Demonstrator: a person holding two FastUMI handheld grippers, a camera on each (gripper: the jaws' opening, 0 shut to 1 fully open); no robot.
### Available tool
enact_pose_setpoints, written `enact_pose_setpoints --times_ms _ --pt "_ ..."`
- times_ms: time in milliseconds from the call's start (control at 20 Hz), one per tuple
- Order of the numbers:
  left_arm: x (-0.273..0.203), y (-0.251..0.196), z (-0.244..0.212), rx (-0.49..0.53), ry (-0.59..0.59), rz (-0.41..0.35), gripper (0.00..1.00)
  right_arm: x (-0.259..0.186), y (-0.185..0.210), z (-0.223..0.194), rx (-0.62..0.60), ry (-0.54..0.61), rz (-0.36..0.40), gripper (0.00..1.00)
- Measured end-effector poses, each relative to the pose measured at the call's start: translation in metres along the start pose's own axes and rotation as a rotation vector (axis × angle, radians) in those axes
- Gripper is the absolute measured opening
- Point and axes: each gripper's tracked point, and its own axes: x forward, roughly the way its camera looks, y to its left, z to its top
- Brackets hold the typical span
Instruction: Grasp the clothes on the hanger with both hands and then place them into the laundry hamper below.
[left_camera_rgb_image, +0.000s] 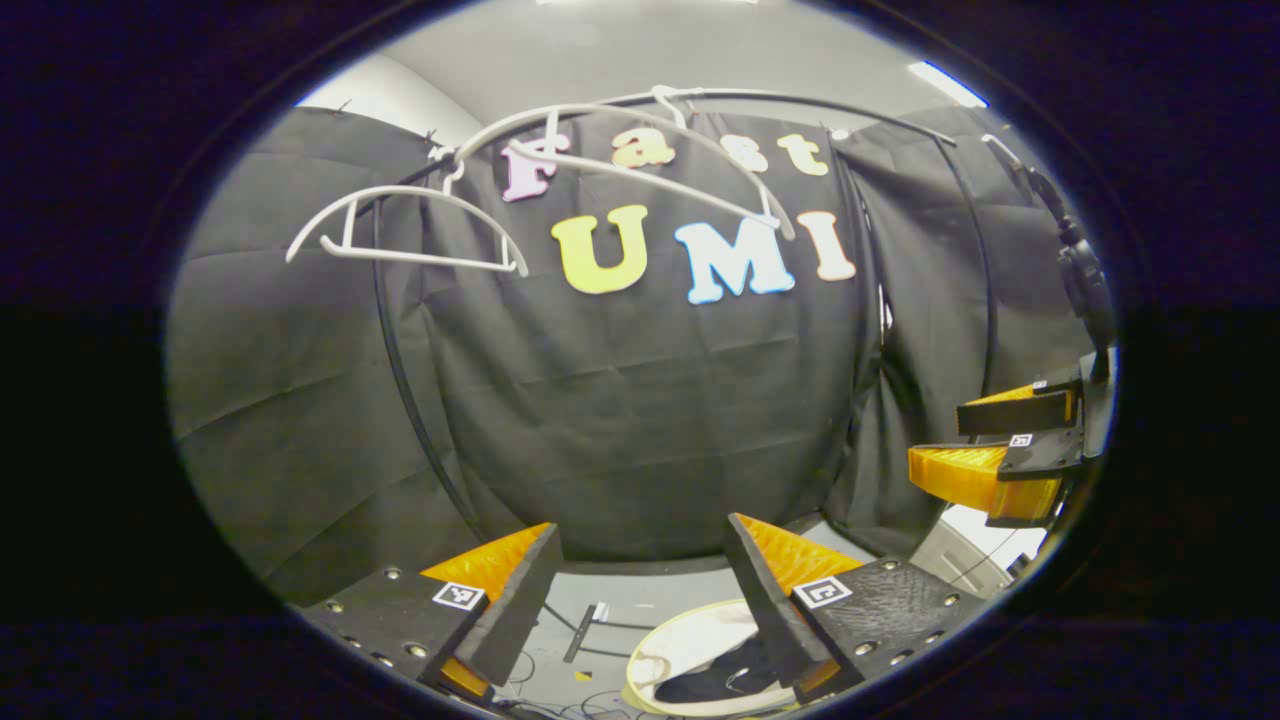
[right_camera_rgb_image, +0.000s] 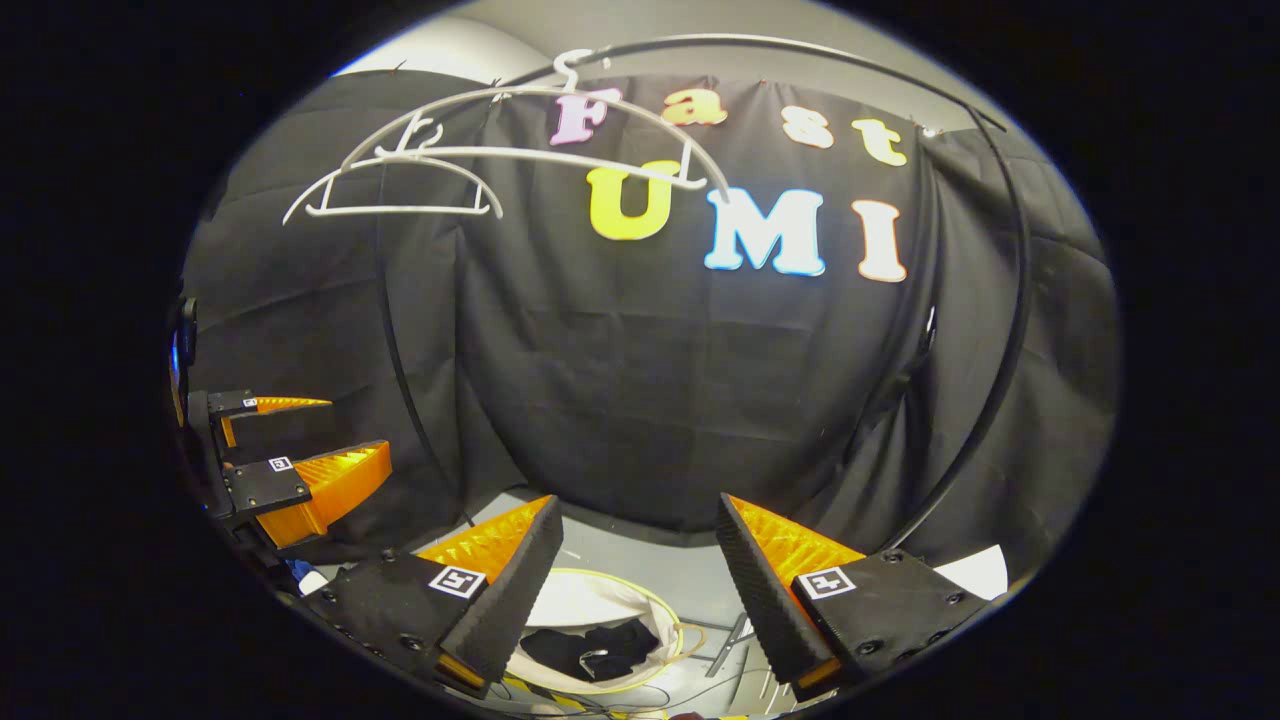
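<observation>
Both tongs stand apart and hold nothing: the left tongs (left_camera_rgb_image: 640, 560) and the right tongs (right_camera_rgb_image: 640, 545) hover above the laundry hamper (right_camera_rgb_image: 668, 622) on the floor. Dark clothes (right_camera_rgb_image: 590, 648) lie inside the hamper. Up on the black rail (left_camera_rgb_image: 800, 100) hang two bare white hangers (left_camera_rgb_image: 400, 225), one beside the other.

Dim booth, ceiling strip light (left_camera_rgb_image: 946, 84) glare, prob. fisheye-warped edges.

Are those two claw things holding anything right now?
No. The left gripper and the right gripper are both open and empty; dark clothes lie in the hamper.
</observation>
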Motion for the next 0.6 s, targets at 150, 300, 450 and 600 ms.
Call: enact_pose_setpoints --times_ms 150,300,450,600 --pt "-0.012 -0.004 0.040 -0.023 -0.072 -0.012 0.95 -0.021 -0.012 0.028 -0.007 -0.075 -0.024 0.96" --pt "-0.028 -0.007 0.074 -0.031 -0.135 -0.022 0.95 -0.049 -0.032 0.060 -0.018 -0.141 -0.059 0.97" --pt "-0.039 -0.016 0.106 -0.035 -0.183 -0.033 0.95 -0.068 -0.048 0.078 -0.007 -0.212 -0.082 0.97" --pt "-0.056 -0.026 0.139 -0.058 -0.215 -0.053 0.95 -0.096 -0.072 0.099 -0.006 -0.274 -0.113 0.97"
